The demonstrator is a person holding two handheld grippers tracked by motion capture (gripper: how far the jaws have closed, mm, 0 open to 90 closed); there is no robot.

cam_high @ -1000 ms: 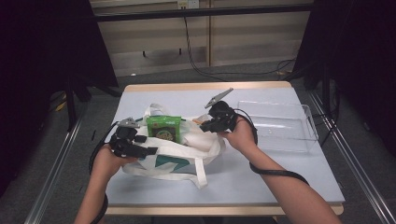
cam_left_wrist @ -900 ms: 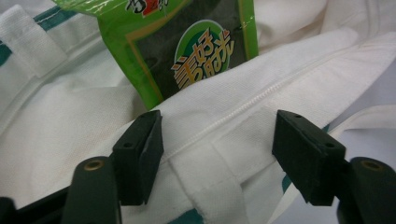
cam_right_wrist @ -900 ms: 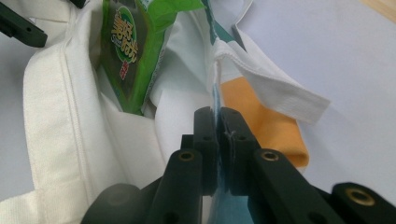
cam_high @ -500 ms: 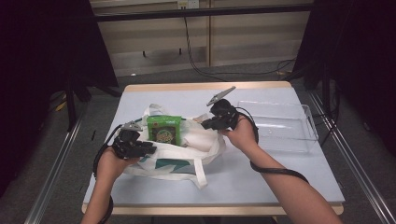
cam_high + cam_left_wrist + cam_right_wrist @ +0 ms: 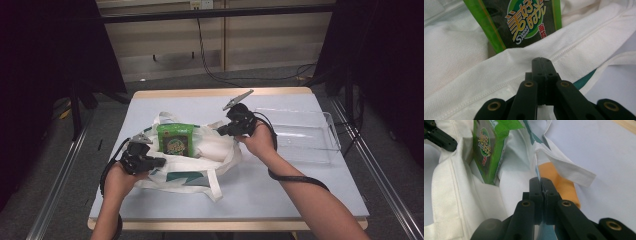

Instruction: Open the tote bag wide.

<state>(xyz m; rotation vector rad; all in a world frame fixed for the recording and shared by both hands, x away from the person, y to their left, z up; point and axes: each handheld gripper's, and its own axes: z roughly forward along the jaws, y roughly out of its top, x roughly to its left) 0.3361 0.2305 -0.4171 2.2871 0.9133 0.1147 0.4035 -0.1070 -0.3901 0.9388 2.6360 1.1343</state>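
Lying at the middle of the pale blue table (image 5: 300, 190), a white cloth tote bag (image 5: 200, 167) holds a green snack packet (image 5: 175, 139) upright in its mouth. The left gripper (image 5: 541, 62) pinches the bag's near rim; the right gripper (image 5: 540, 182) is clamped on the far rim. A clear plastic tray (image 5: 305, 135) sits just right.

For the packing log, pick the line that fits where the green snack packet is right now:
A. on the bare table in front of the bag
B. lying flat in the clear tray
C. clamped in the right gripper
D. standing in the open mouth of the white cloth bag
D: the green snack packet stands inside the white cloth bag, whose rim the left gripper and right gripper pinch at opposite sides.
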